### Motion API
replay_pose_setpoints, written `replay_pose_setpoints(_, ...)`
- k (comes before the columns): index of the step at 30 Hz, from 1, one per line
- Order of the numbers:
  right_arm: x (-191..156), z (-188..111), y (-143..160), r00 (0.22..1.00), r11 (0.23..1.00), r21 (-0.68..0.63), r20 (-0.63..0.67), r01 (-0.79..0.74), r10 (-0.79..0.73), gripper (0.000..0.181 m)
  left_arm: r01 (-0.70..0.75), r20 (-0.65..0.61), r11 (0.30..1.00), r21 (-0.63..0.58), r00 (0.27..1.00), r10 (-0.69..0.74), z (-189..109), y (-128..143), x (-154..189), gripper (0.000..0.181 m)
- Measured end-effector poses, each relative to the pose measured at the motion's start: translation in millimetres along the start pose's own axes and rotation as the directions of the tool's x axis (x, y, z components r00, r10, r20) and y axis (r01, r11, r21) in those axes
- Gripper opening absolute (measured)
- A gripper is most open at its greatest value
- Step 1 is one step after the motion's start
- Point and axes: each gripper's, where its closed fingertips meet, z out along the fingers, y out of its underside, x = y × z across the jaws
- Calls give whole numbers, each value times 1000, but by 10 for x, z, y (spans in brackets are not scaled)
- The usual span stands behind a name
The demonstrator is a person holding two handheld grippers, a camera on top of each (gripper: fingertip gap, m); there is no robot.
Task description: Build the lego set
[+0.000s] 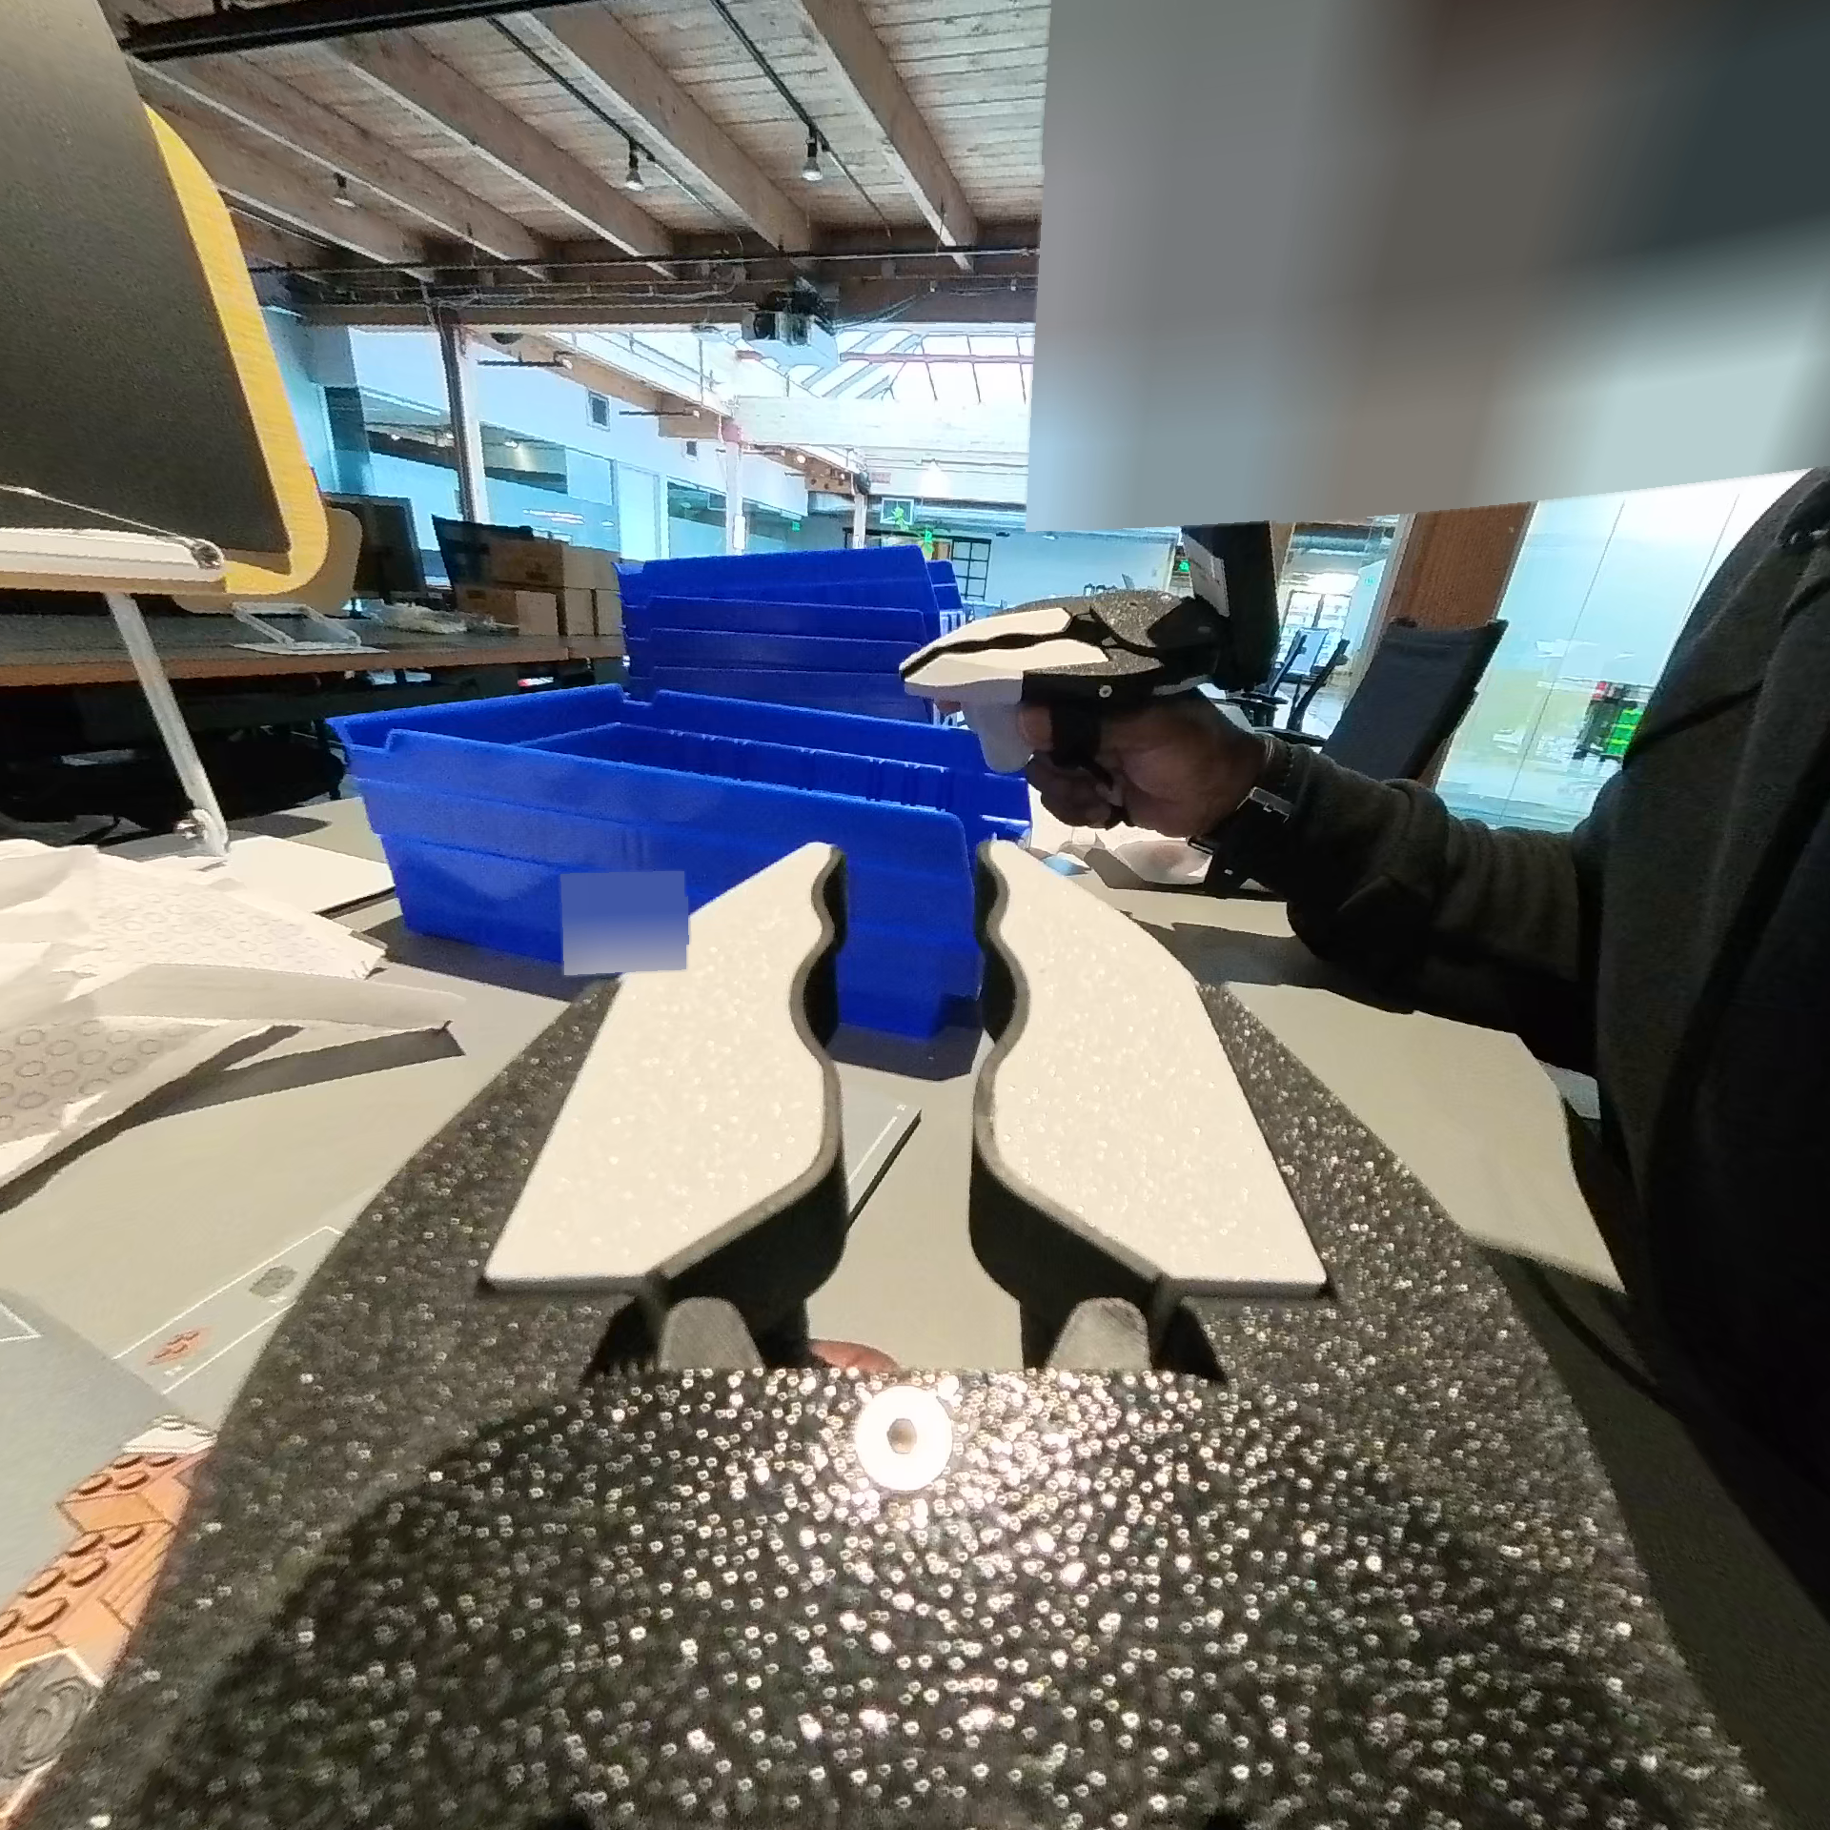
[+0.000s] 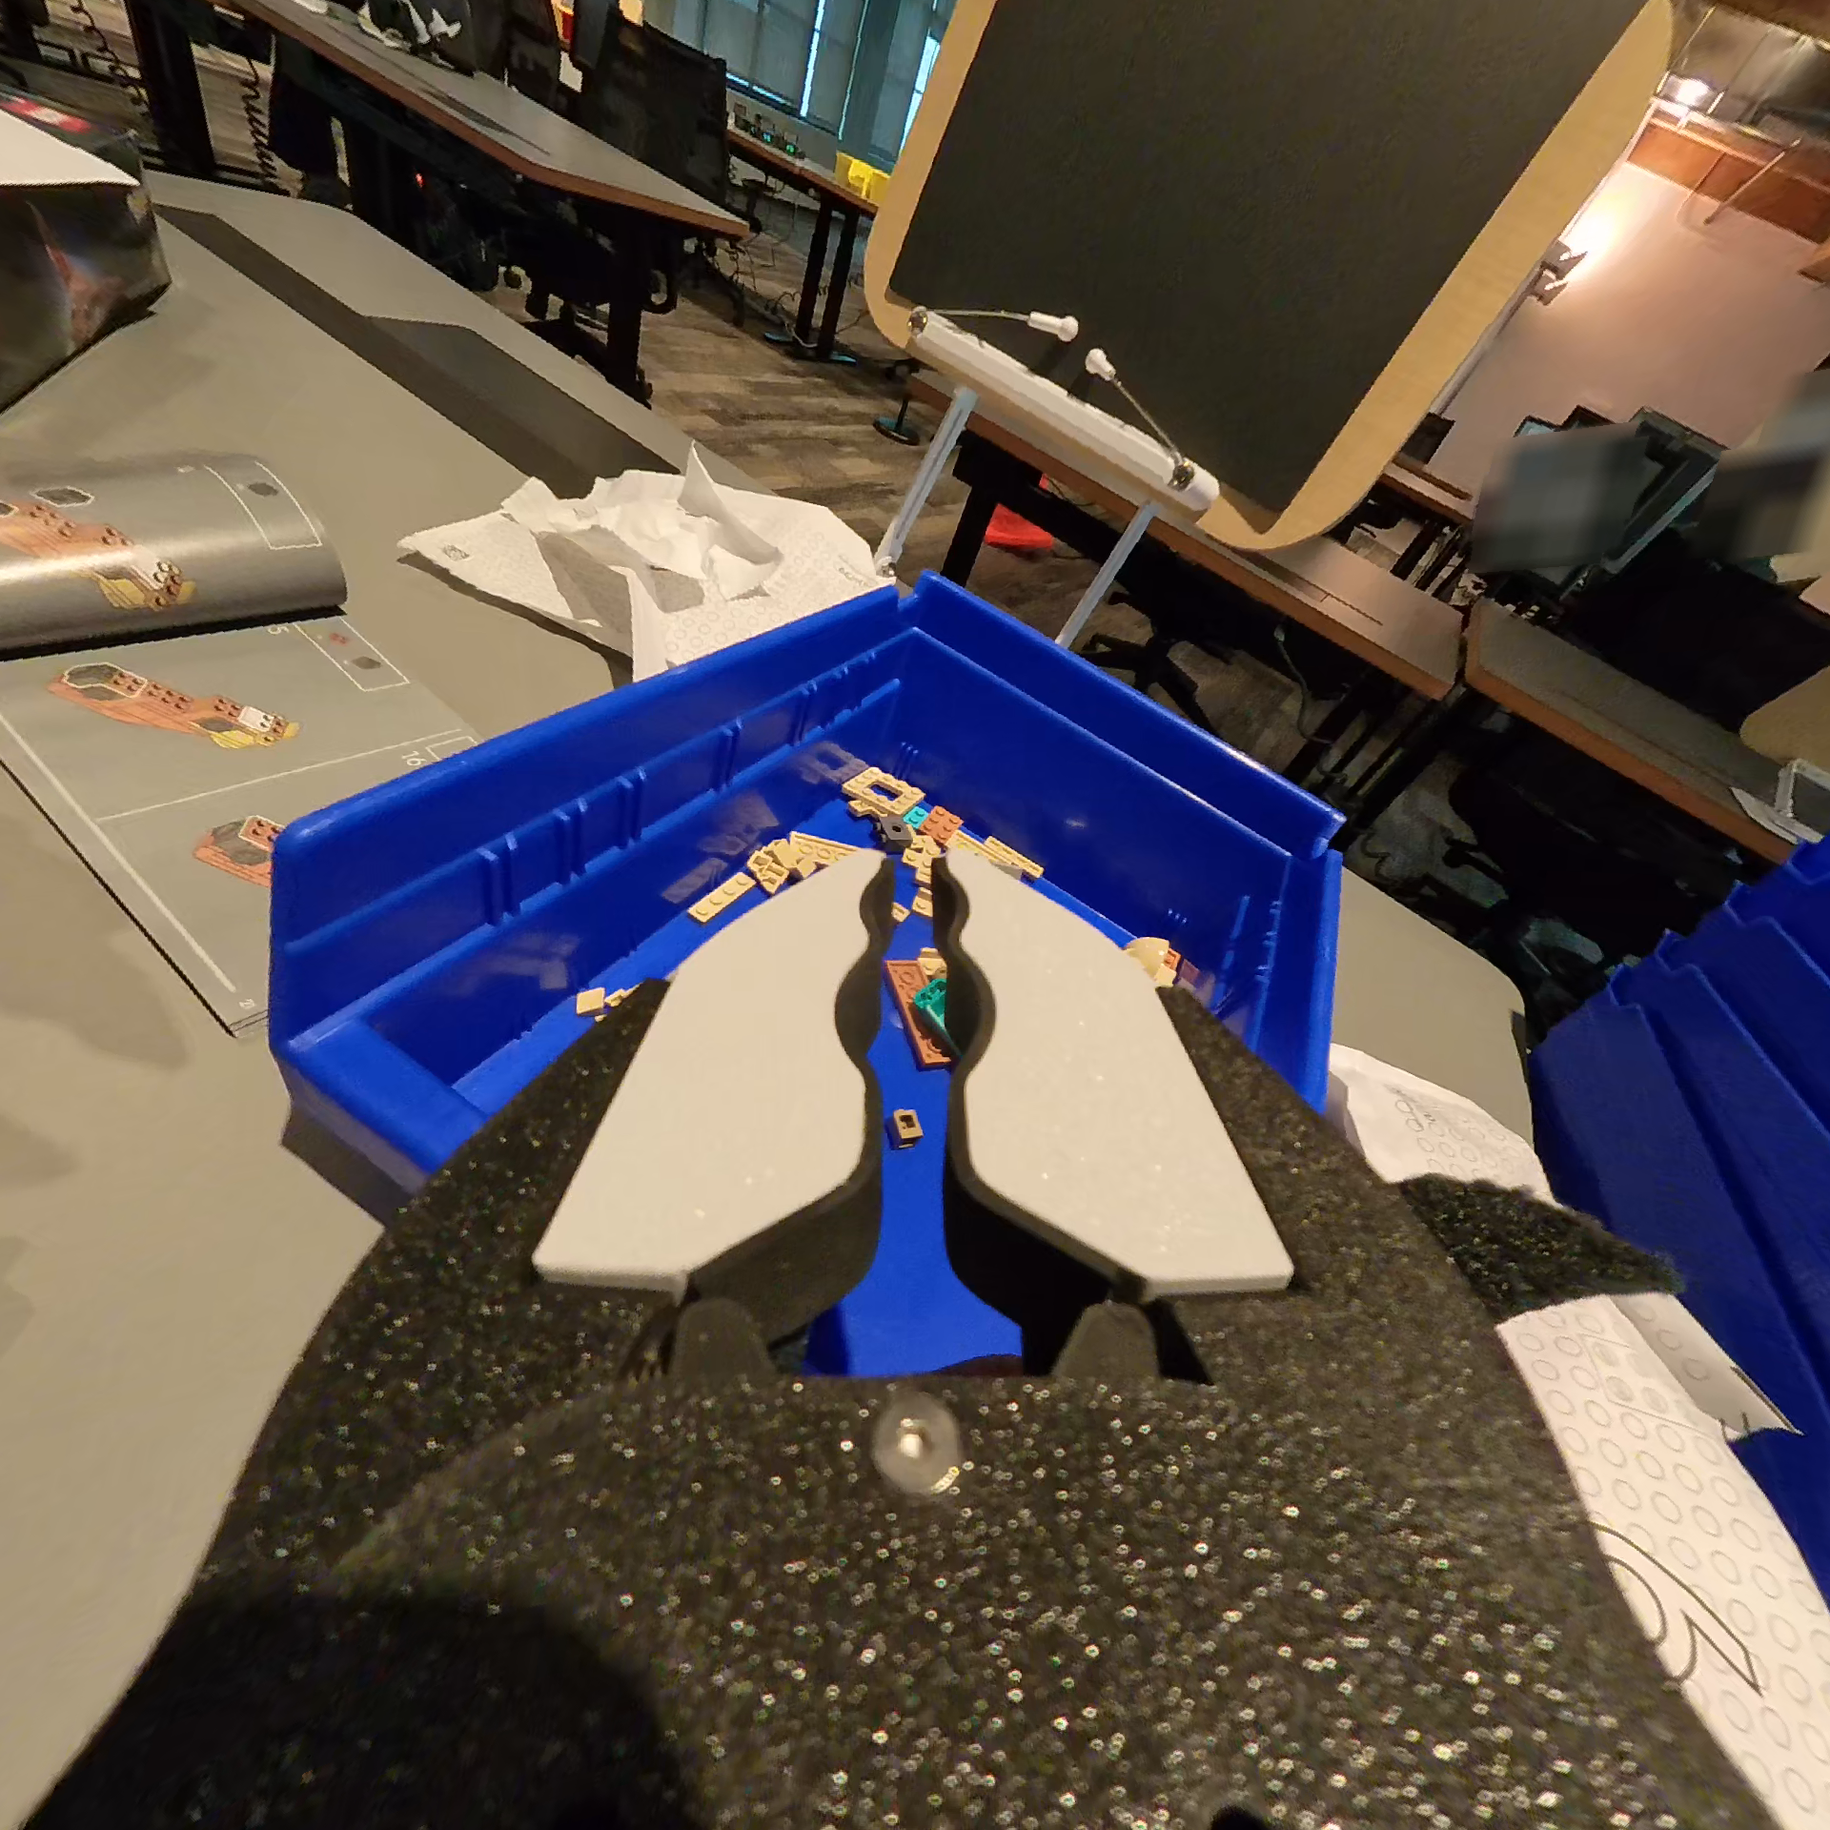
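Two handheld grippers worked over a grey table (image 2: 149, 1238) in an open office. The right gripper (image 2: 913, 871) hung above a blue plastic bin (image 2: 416, 891), pointing down into it. Its two grey fingers stood a narrow gap apart at the tips, with nothing between them. Loose Lego pieces (image 2: 792, 866), mostly tan with a few orange, teal and grey ones, lay scattered on the bin floor, most of them clustered toward the far end. One small tan piece (image 2: 906, 1124) sat alone nearer the gripper.

The left gripper (image 1: 911, 862) was held level, just in front of the bin's near wall, its fingers parted and empty. Beyond it, a hand (image 1: 1139, 782) in a dark sleeve held the right gripper up over the bin.

An open instruction booklet (image 2: 198, 713) lay on the table left of the bin, and crumpled white paper bags (image 2: 654, 555) lay behind it. A stack of more blue bins (image 2: 1703, 1139) stood to the right. A dark board with a pale wooden rim (image 2: 1238, 248) on a white stand leaned at the table's far edge; what it was could not be told.
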Motion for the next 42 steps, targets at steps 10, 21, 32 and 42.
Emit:
replay_pose_setpoints(10,-28,14,10,1000,1000,-2,9,1,-1,7,-3,-2,1000,-2,1000,3,1,2,6,23)
replay_pose_setpoints(21,-25,21,30,1000,1000,-12,7,4,-4,6,-1,-3,1000,-1,1000,1,1,2,5,23)
replay_pose_setpoints(32,-10,13,40,1000,1000,-19,1,10,-10,6,-1,-3,1000,0,1000,1,0,2,5,23)
replay_pose_setpoints(42,-29,20,66,1000,999,-31,7,18,-18,6,-3,-4,1000,0,1000,3,-1,4,7,23)
